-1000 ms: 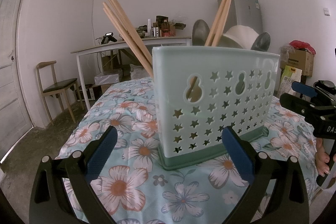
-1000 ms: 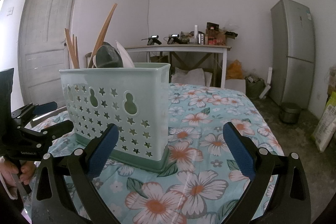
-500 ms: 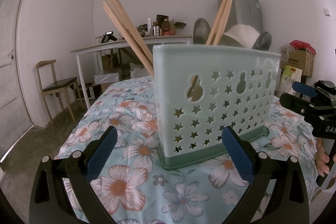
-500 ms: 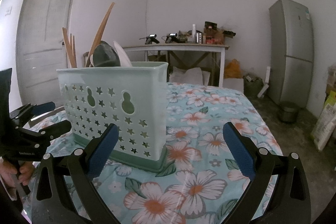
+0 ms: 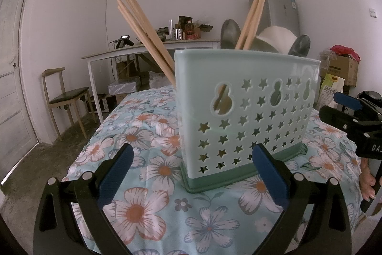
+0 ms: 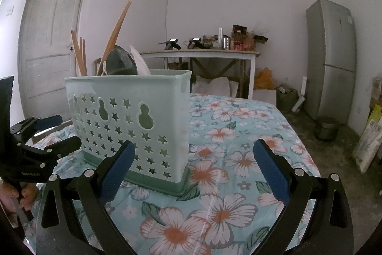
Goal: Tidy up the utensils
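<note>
We hold both tongs, left [image 5: 191, 167] and right [image 6: 192, 167], wide and empty near the mint-green star-perforated plastic utensil caddy [image 5: 243, 111]; right tongs read "DAS".

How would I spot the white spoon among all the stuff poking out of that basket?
Start at the flowered tablecloth and find the pale green utensil basket with star-shaped holes. Sticking out of its top are wooden chopsticks and dark grey spoons. The white spoon is the broad, rounded bowl between two grey ones, the only white piece there.
</note>
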Available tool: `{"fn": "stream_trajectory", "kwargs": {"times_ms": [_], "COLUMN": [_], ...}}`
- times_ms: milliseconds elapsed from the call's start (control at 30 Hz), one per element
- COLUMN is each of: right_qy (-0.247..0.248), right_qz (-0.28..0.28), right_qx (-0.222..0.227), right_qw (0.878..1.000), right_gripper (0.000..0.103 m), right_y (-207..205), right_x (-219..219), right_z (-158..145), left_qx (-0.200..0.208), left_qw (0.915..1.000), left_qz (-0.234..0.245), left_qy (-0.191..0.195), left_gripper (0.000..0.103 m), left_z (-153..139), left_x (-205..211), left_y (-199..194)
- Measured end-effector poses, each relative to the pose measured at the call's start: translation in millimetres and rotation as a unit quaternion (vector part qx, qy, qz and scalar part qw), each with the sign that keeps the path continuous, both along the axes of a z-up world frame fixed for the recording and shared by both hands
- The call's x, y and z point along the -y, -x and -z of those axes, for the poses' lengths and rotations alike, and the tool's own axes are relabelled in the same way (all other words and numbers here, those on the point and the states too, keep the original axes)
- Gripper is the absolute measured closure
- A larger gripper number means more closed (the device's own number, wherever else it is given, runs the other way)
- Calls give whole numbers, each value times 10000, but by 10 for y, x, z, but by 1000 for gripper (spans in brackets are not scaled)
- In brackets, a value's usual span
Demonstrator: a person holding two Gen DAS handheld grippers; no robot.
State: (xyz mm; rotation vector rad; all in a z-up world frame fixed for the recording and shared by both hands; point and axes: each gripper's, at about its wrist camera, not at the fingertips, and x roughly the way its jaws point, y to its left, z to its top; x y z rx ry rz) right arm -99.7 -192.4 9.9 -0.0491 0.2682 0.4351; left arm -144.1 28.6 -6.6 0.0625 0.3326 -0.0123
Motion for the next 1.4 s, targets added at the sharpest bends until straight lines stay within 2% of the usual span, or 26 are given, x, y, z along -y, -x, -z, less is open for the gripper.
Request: {"fn": "stream_trajectory", "kwargs": {"times_ms": [1400], "right_qy": [37], "right_qz": [-3], "right_qx": [0], "right_qw": [10000], "right_gripper": [8], "right_y": [33], "right_x": [63], "right_z": [20], "left_qx": [-5], "left_qw": [10000], "left_qz": [21], "left_qy": [-14], "left_gripper": [5], "left_z": [-10], "left_x": [-69], "left_y": [-39]}}
